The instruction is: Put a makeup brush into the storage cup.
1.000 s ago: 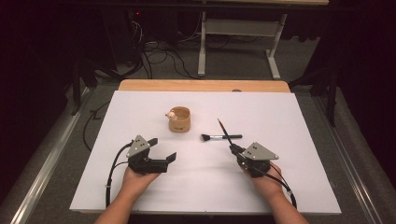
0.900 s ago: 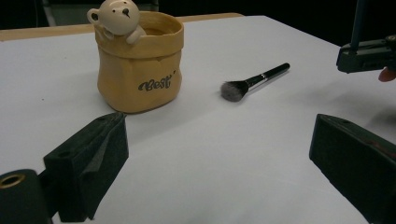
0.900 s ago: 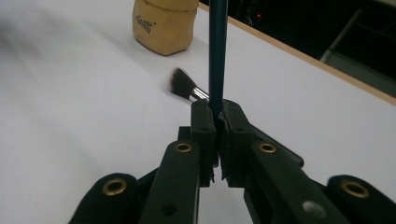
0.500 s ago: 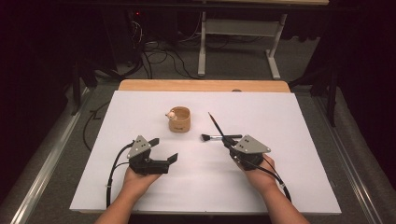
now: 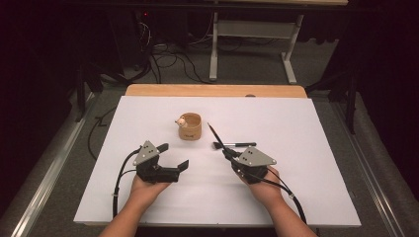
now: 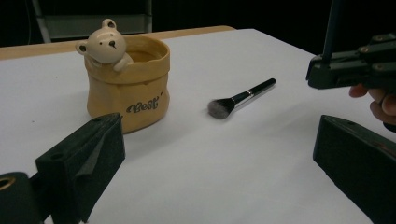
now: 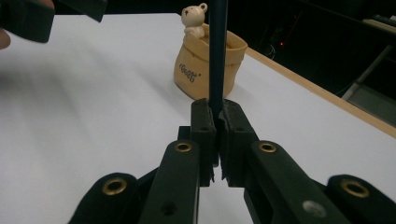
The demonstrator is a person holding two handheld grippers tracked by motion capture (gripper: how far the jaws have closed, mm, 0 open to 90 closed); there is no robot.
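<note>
A yellow pot (image 5: pixel 190 127) with a small bear on its rim stands at the middle of the white table (image 5: pixel 316 123). Right of it lies a makeup brush (image 5: pixel 234 145), bristles toward the pot. My right gripper (image 5: pixel 228 154) is shut on a thin dark stick (image 5: pixel 215 134) that slants up and away toward the pot's right side. In the right gripper view the stick (image 7: pixel 217 51) rises from between the pressed pads (image 7: pixel 203 122), in front of the pot (image 7: pixel 210 65). My left gripper (image 5: pixel 174 157) stands open near the table's front left, nothing between its fingers, facing the pot (image 6: pixel 127 84) and brush (image 6: pixel 240 99).
A wooden strip (image 5: pixel 215 90) runs along the table's far edge. Beyond it are a white frame's legs (image 5: pixel 213 54) and cables on the floor. In the left gripper view the right gripper (image 6: pixel 355 70) shows at the right edge.
My right gripper has moved left toward the pot with the dark stick in it, and the stick's tip has swung left. The left gripper has kept still.
</note>
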